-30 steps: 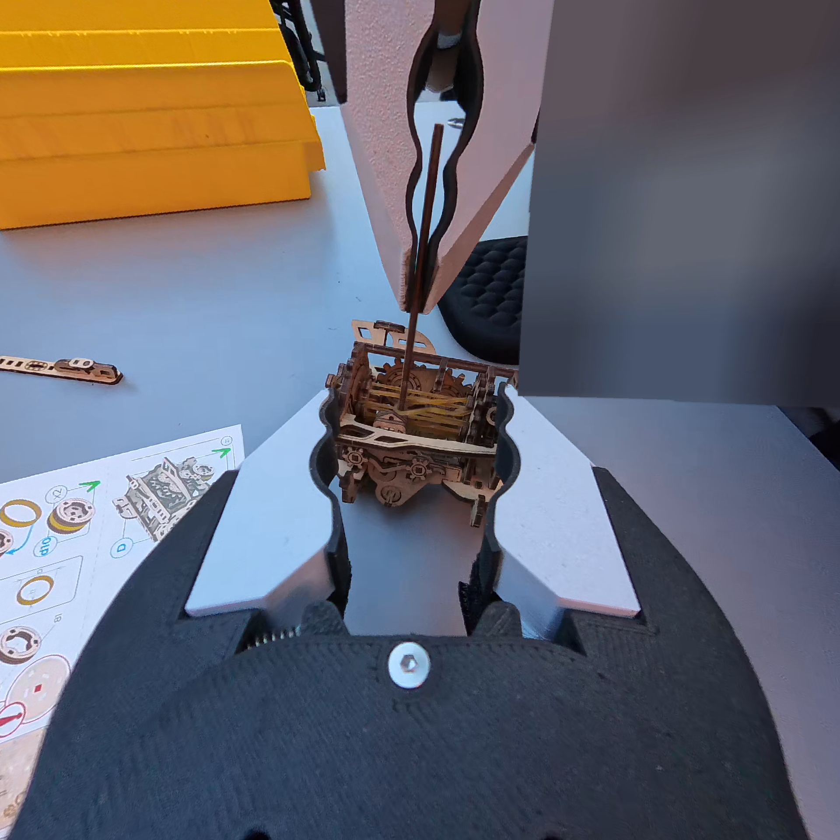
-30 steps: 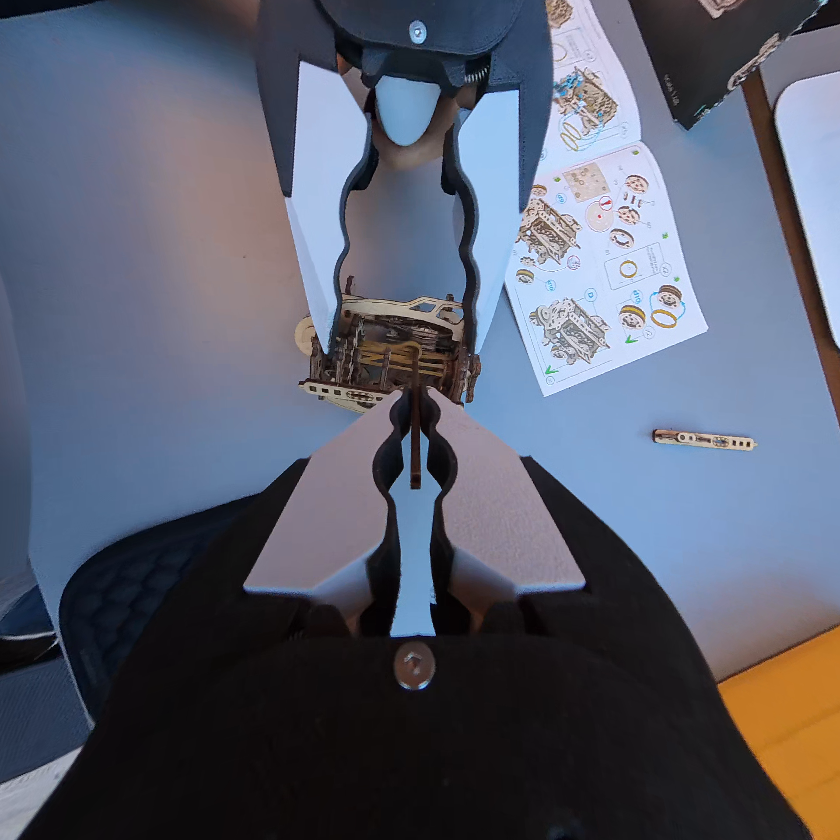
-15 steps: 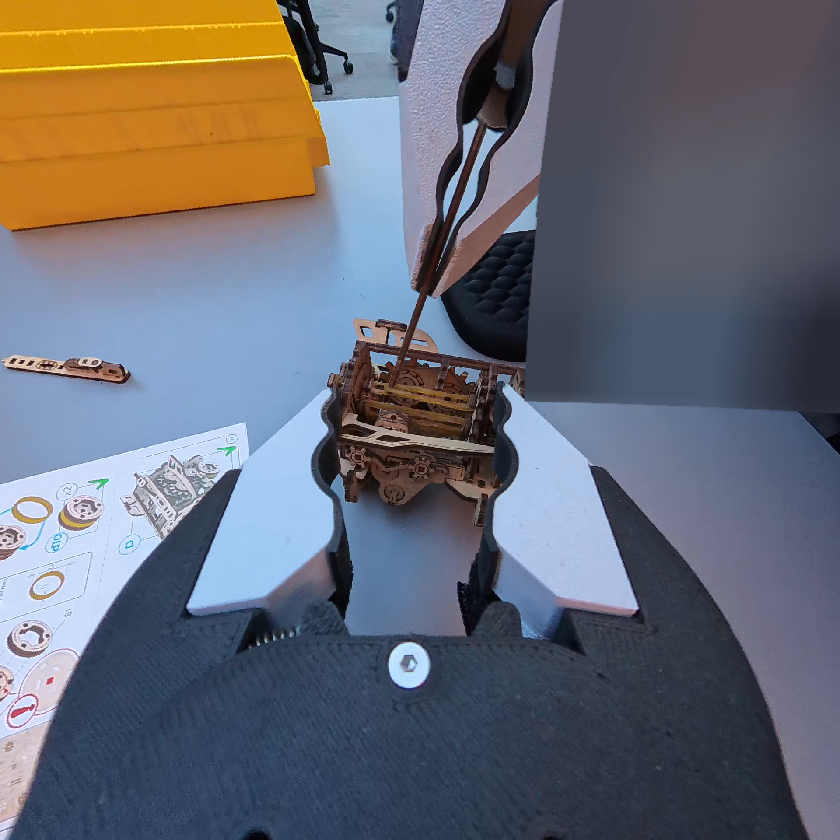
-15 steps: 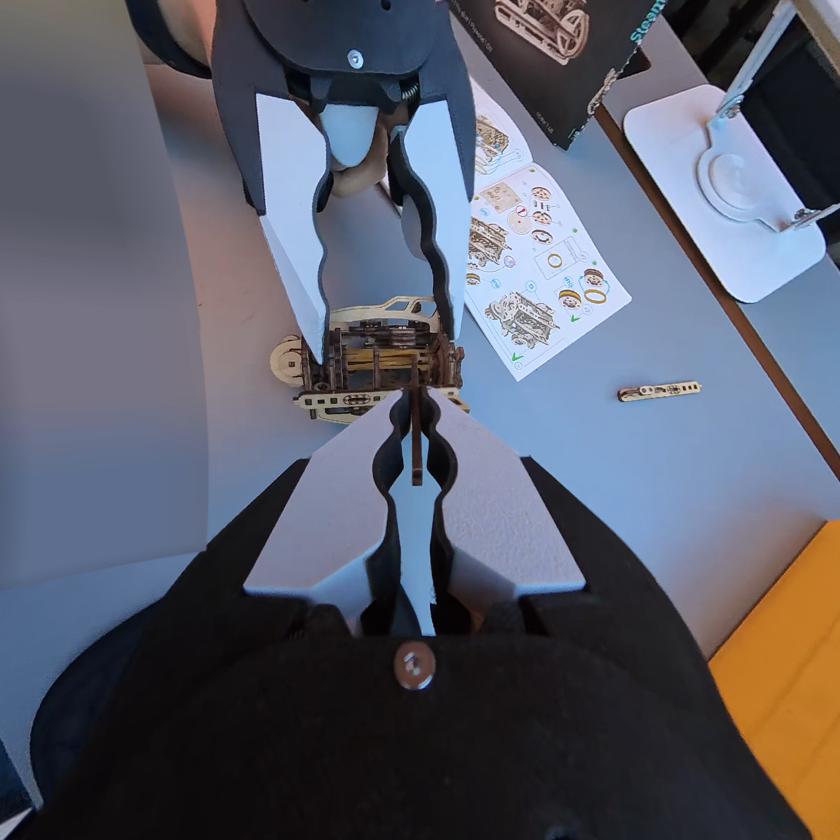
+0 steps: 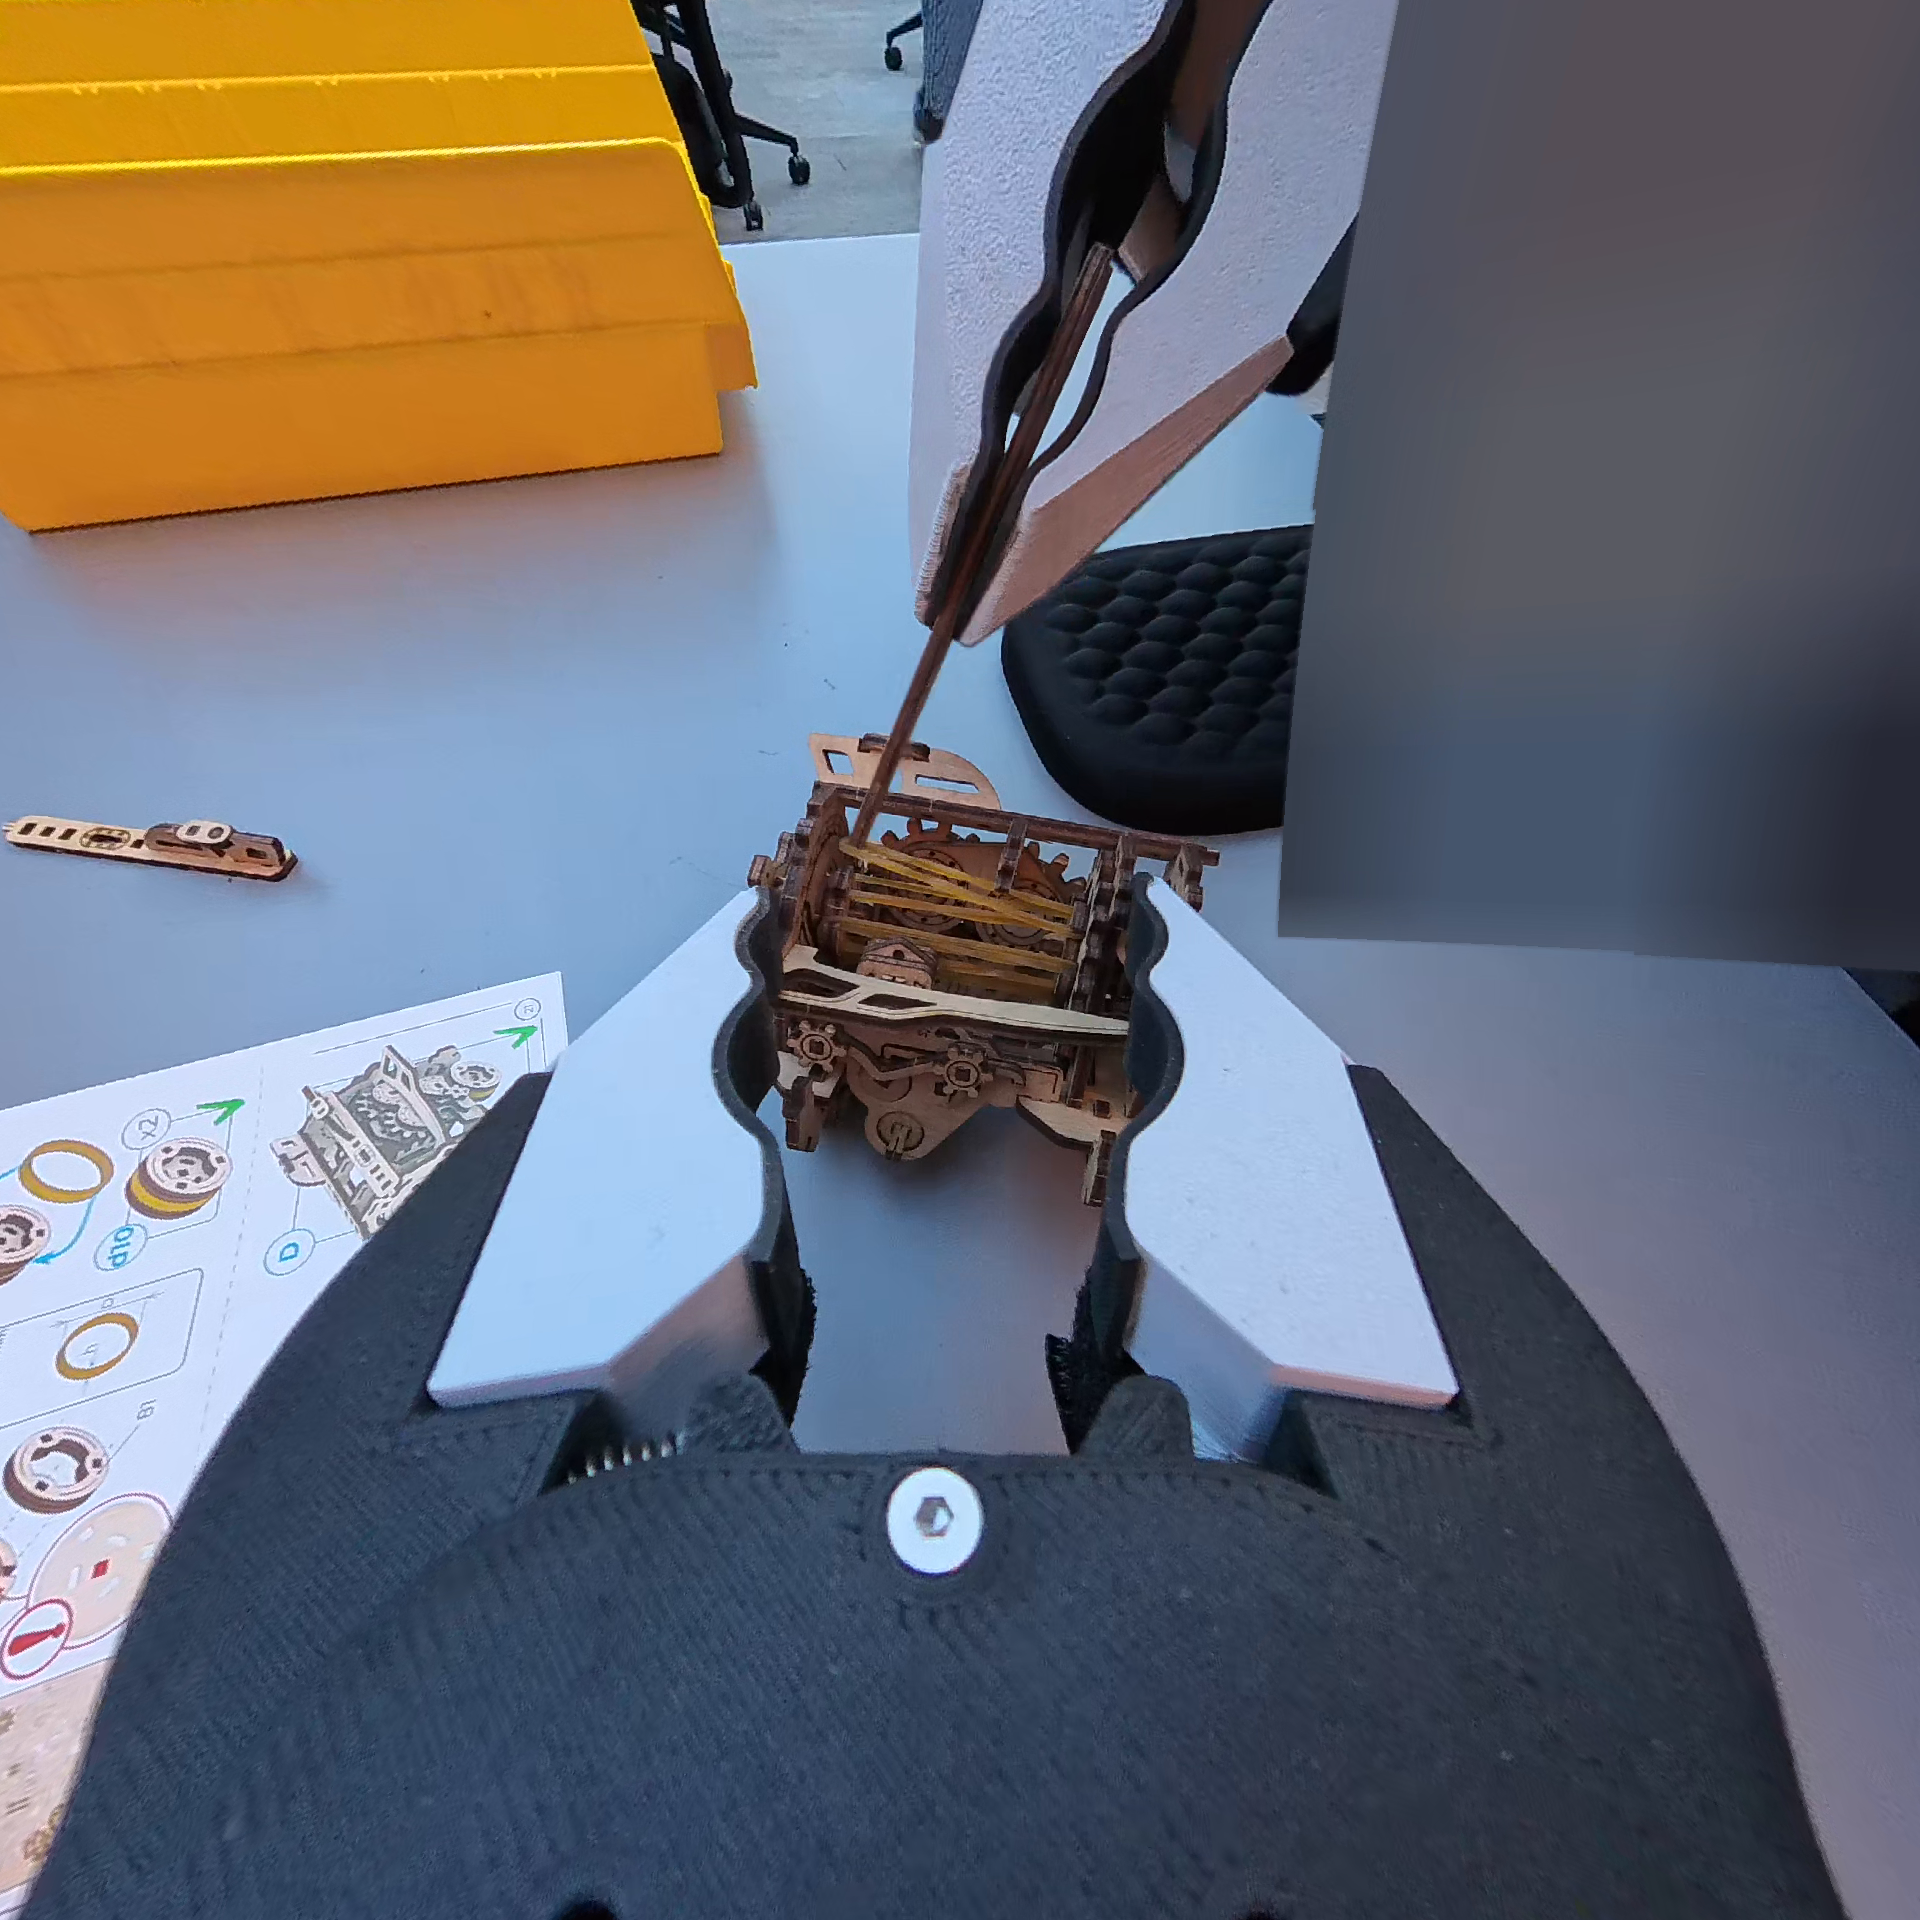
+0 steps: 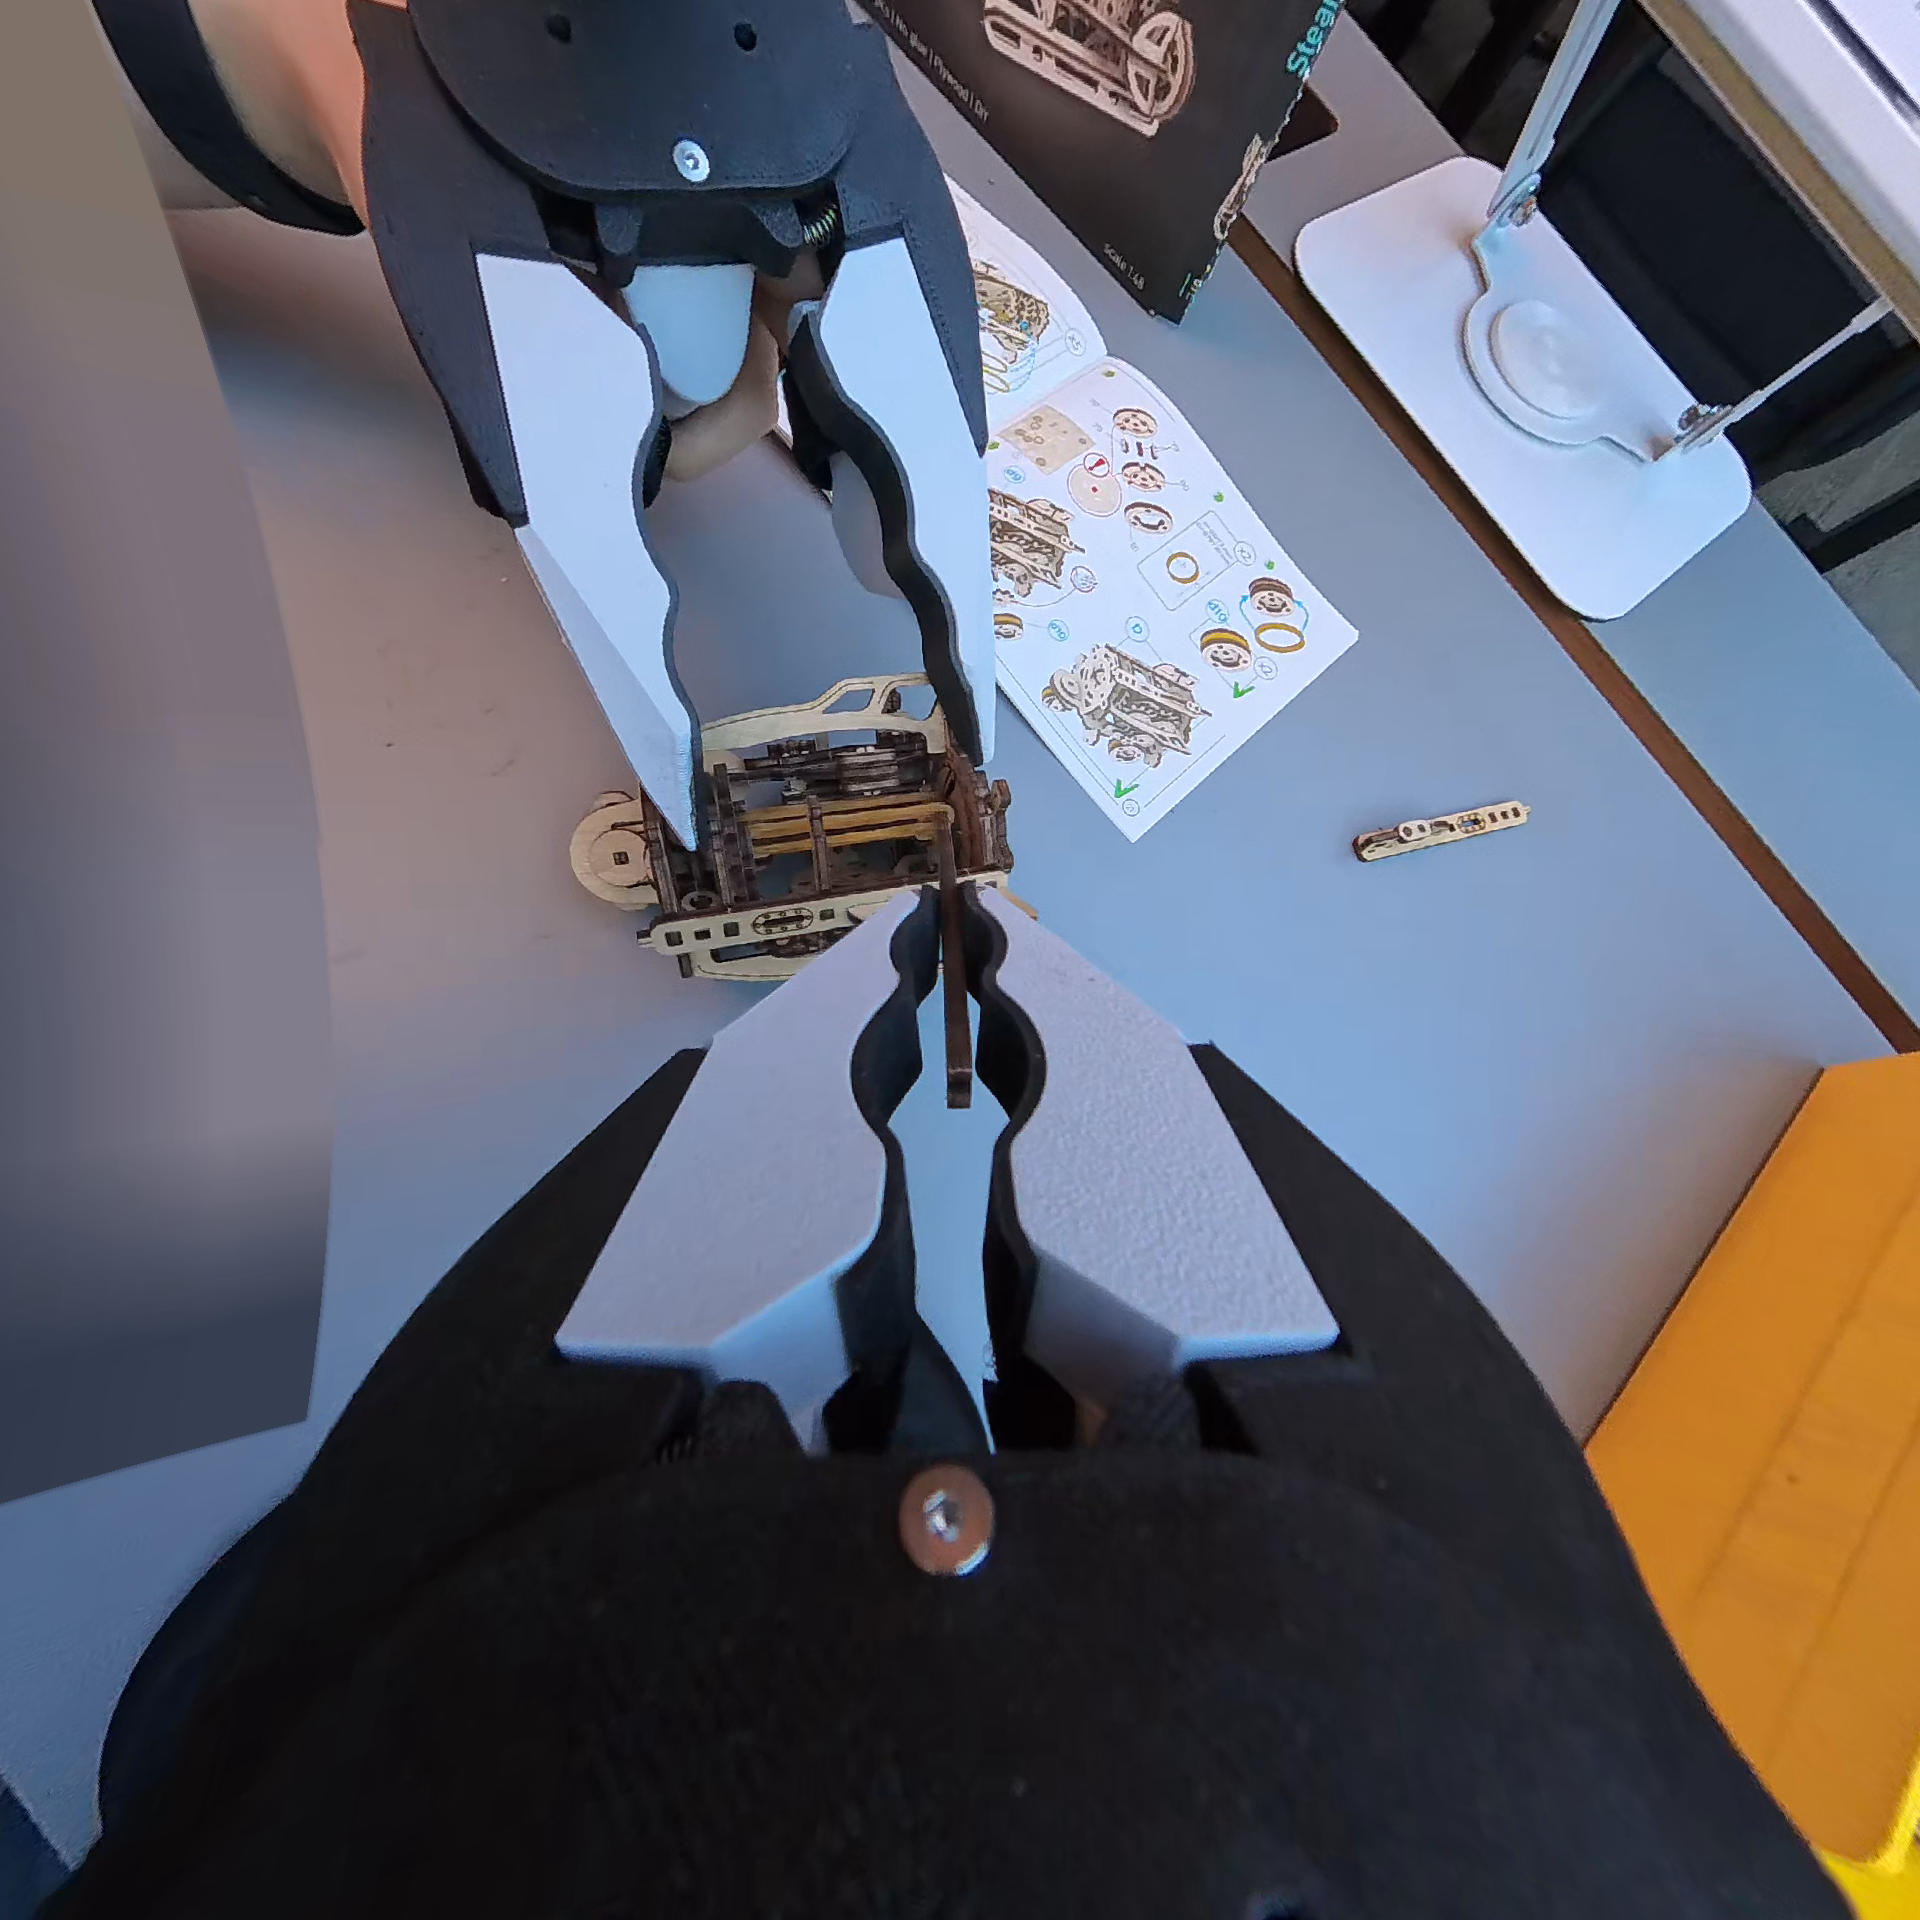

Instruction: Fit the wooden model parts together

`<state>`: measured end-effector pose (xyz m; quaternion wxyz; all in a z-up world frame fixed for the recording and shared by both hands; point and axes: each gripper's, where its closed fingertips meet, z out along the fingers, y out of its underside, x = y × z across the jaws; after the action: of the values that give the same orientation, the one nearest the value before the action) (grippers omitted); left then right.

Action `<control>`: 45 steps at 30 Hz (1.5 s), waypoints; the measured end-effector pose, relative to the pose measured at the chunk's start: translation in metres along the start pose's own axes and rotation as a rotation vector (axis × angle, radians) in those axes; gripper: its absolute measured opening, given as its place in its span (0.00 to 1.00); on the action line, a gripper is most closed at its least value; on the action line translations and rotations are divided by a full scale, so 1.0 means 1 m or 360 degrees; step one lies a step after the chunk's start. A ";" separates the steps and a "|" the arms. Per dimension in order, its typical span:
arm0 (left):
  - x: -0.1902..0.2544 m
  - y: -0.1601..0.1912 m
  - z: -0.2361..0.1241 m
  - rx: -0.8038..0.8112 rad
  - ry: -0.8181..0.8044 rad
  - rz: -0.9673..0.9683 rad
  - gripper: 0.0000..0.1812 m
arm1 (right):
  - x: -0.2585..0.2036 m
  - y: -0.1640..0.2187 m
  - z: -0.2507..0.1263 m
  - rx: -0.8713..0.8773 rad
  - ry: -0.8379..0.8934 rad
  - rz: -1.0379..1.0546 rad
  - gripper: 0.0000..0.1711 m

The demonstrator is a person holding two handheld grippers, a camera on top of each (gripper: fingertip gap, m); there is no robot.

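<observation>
Your left gripper is clamped around the wooden model, which sits on the grey table, one finger pressed to each side. Your right gripper pinches a thin dark wooden strip, tilted, its lower tip among the yellow rubber bands at the model's top corner. A loose wooden piece lies well apart, beyond the instruction sheet.

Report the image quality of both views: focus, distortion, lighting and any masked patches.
Left wrist view: the wooden model is sharp, wide-angle bending stretches the left gripper, cool even light, and a grey masked patch fills the upper right. Right wrist view: the thin wooden stick in the right gripper is sharp, a warm tint falls upper left, and a masked patch covers the left edge.
</observation>
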<state>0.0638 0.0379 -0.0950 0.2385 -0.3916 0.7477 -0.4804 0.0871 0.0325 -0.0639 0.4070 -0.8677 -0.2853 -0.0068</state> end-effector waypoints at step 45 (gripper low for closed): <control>-0.051 0.014 -0.027 -0.0418 -0.0421 -0.0458 0.25 | 0.010 0.003 0.015 -0.0103 -0.0162 -0.0261 0.00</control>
<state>0.0686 0.0974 -0.0973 0.2103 -0.5815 0.7025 -0.3524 0.0937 0.0467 -0.0732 0.3620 -0.8533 -0.3753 -0.0052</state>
